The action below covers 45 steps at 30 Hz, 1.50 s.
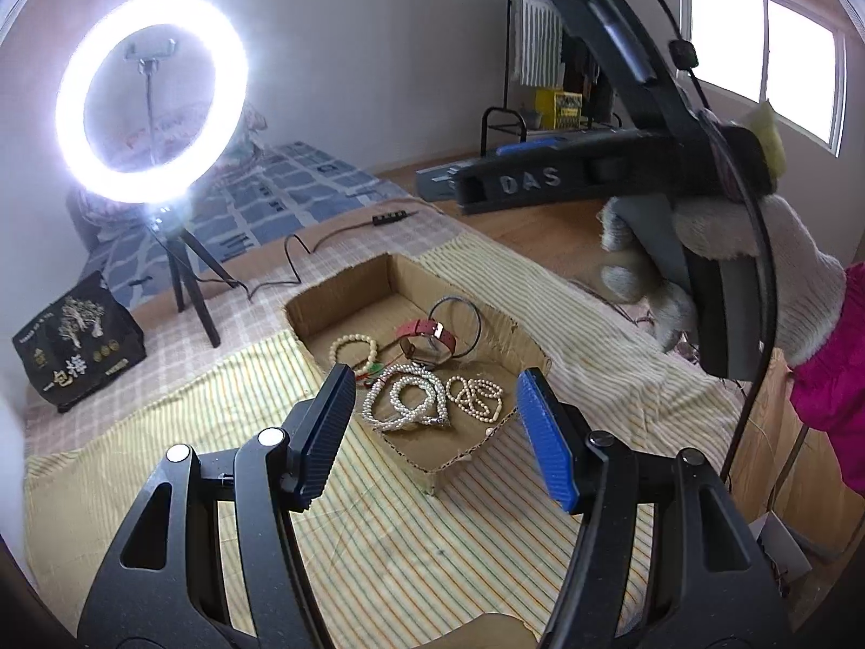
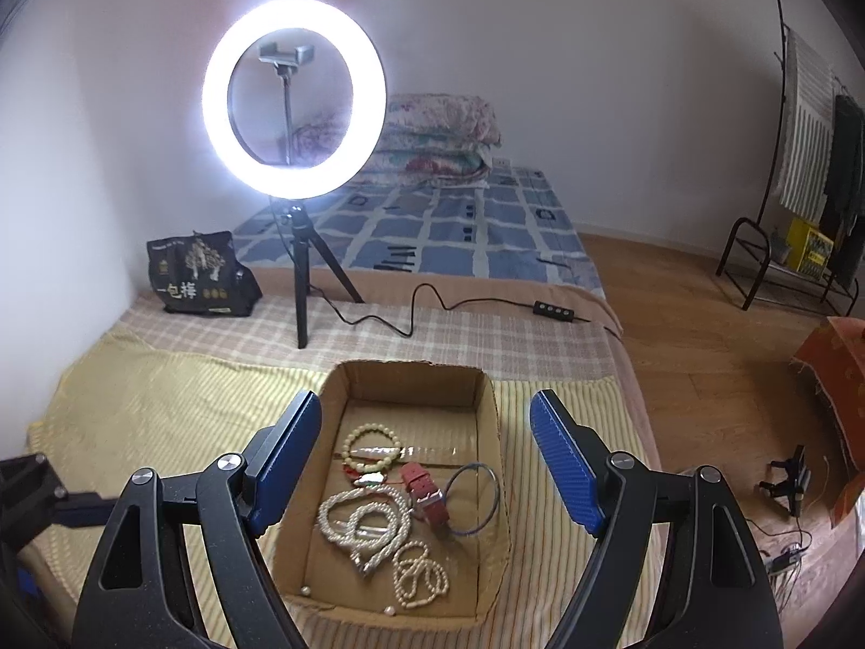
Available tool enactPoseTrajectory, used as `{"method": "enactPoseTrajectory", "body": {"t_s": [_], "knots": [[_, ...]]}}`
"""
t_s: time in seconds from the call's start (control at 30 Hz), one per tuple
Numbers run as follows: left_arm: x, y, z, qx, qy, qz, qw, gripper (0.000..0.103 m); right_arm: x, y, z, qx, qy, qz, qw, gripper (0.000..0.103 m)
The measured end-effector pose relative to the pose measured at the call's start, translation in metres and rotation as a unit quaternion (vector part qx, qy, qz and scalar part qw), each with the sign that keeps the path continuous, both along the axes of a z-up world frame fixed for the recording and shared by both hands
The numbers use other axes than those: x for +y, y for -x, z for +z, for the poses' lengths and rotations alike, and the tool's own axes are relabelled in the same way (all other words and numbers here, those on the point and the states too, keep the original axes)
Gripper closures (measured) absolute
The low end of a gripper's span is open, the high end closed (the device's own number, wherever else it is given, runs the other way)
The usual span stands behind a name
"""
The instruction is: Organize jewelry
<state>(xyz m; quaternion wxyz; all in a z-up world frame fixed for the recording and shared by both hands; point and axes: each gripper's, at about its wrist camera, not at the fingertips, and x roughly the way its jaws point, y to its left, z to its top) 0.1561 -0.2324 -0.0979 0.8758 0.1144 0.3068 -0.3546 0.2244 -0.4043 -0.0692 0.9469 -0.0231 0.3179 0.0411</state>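
1. L gripper (image 1: 435, 427), black arms w/ blue ribbed pads, was spread wide and held nothing; it hovered above the near edge of the shallow brown cardboard tray (image 1: 532, 359).
2. R gripper (image 2: 424, 465), same build, was likewise spread wide and empty, poised over the tray (image 2: 489, 405) w/ the contents showing between its pads.
3. Tray sat on a yellow striped cloth (image 2: 162, 395) spread over the bed.
4. Inside the tray, near end: thick coiled white pearl necklace (image 2: 362, 522), w/ a thinner looped cream bead strand (image 2: 421, 573) just beside it. Two loose pearls lay by the near wall.
5. Mid tray: red leather-strap wristwatch (image 2: 427, 492), touching a thin dark wire bangle (image 2: 476, 497).
6. Far side of the jewelry: cream bead bracelet (image 2: 373, 443); small red-green item next to it, too small to ID.
7. Behind the tray: lit white ring light on a black tripod (image 2: 294, 97), cable trailing to the right.
8. Black printed bag (image 2: 200, 276) stood left of the tripod, near the wall.
9. Farthest: blue check bedsheet (image 2: 432, 227) and floral folded quilts (image 2: 438, 130).
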Motion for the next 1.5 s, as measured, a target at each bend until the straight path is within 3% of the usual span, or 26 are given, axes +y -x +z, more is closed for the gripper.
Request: {"method": "enactPoseTrajectory", "body": {"t_s": [0.13,0.23,0.4,0.57,0.77,0.97,1.5], "knots": [[0.015,0.014,0.014,-0.011,0.011,0.009,0.9998,0.037,0.006,0.026,0.013,-0.004,-0.002,-0.010,1.000,0.023],[0.028,0.027,0.027,-0.024,0.022,0.019,0.9993,0.028,0.010,0.045,0.022,-0.014,-0.002,-0.022,1.000,0.023],[0.050,0.051,0.046,-0.043,0.047,0.035,0.9973,0.025,0.017,0.085,0.037,-0.035,-0.008,-0.056,0.998,0.019],[0.067,0.073,0.057,-0.064,0.060,0.053,0.9948,0.013,0.024,0.121,0.048,-0.055,-0.005,-0.083,0.995,0.019],[0.080,0.092,0.057,-0.076,0.065,0.069,0.9926,0.007,0.038,0.154,0.051,-0.082,0.013,-0.103,0.991,0.012],[0.086,0.096,0.052,-0.074,0.060,0.082,0.9920,0.005,0.059,0.179,0.049,-0.109,0.047,-0.107,0.987,0.011],[0.104,0.093,0.040,-0.068,0.057,0.135,0.9869,0.000,0.075,0.197,0.037,-0.123,0.051,-0.111,0.985,0.011]]}}
